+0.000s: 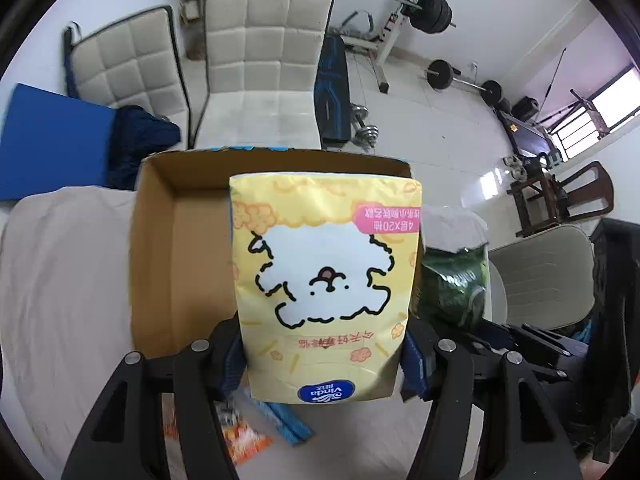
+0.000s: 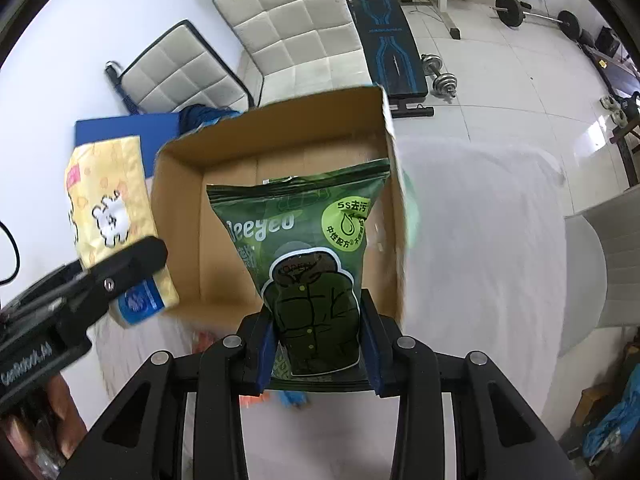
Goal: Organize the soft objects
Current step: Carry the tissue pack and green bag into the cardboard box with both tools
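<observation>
Tissue first: my left hand-held gripper (image 1: 324,354) is closed on the lower end of a soft yellow plastic tissue pack printed with a white fluffy dog (image 1: 326,280), its blue-padded fingers (image 1: 230,364) pressing both sides just above the blue oval logo. I hold it lengthwise, pointing away from me, raised over the open brown cardboard box (image 1: 160,248), so that it covers the right part of the box's inside in the left wrist view. My right hand-held gripper (image 2: 320,354) is likewise clamped on a soft dark green plastic pouch printed with a padded jacket (image 2: 310,264), gripping its lower part between blue-padded fingers (image 2: 266,354); the pouch reaches forward over the box's inside, its sealed top edge near the right wall. In the right wrist view my left gripper comes in from the left edge, carrying the yellow pack just beside the box's left wall. The box sits on a surface draped in pale cloth (image 1: 68,280). Below the tissue pack an orange-and-white packet (image 1: 244,440) and a blue strip (image 1: 290,420) lie on that cloth. Beyond the box stand white quilted chairs (image 1: 264,64) and a weight bench with barbells (image 1: 400,20).
</observation>
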The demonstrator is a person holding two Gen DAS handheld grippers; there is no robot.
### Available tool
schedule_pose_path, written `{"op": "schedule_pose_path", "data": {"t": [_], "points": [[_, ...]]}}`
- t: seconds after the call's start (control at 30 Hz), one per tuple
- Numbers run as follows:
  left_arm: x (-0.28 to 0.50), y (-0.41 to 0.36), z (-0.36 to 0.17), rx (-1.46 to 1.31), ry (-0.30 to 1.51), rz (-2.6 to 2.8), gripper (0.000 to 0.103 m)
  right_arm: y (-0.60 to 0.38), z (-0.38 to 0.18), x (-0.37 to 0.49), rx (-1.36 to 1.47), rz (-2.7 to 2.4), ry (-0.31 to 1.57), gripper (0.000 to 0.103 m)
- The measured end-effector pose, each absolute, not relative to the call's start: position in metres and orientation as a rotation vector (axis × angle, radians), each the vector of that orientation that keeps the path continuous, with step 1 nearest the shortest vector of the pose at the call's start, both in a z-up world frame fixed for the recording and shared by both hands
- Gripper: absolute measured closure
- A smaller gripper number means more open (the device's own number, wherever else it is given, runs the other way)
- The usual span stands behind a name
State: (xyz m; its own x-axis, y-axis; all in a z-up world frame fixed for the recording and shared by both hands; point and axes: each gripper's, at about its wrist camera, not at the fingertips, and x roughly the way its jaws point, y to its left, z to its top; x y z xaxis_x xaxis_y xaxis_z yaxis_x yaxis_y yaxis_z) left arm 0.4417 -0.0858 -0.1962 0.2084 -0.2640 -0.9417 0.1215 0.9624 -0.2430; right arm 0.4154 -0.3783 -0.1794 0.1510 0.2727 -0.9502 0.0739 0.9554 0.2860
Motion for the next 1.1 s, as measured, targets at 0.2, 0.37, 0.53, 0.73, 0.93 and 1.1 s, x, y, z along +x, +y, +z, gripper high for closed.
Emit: {"op": "schedule_pose_path", "data": {"t": [0.2, 0.37, 0.53, 0.73, 0.93, 1.1], "points": [[0.493, -0.074, -0.255, -0.178, 1.461, -0.312, 0.042, -0.348, -0.244, 0.479, 0.324, 0.102, 1.457, 0.065], [0.516, -0.071, -0.300, -0.231, 1.556, -0.334, 0.042, -0.331, -0.280, 0.504, 0.242, 0.061, 1.491, 0.065], [0.521, -0.072, -0.323, -0.268, 1.615, -0.387, 0.042, -0.325, -0.313, 0.525, 0.221, 0.049, 1.518, 0.065], [0.524, -0.078, -0.336, -0.231, 1.665, -0.404, 0.042, -0.316, -0.341, 0.547, 0.173, 0.029, 1.529, 0.065], [0.528, -0.084, -0.339, -0.200, 1.689, -0.391, 0.042, -0.309, -0.355, 0.558, 0.150, 0.046, 1.532, 0.064], [0.532, -0.084, -0.337, -0.210, 1.695, -0.378, 0.041, -0.308, -0.361, 0.557, 0.172, 0.041, 1.596, 0.057]]}}
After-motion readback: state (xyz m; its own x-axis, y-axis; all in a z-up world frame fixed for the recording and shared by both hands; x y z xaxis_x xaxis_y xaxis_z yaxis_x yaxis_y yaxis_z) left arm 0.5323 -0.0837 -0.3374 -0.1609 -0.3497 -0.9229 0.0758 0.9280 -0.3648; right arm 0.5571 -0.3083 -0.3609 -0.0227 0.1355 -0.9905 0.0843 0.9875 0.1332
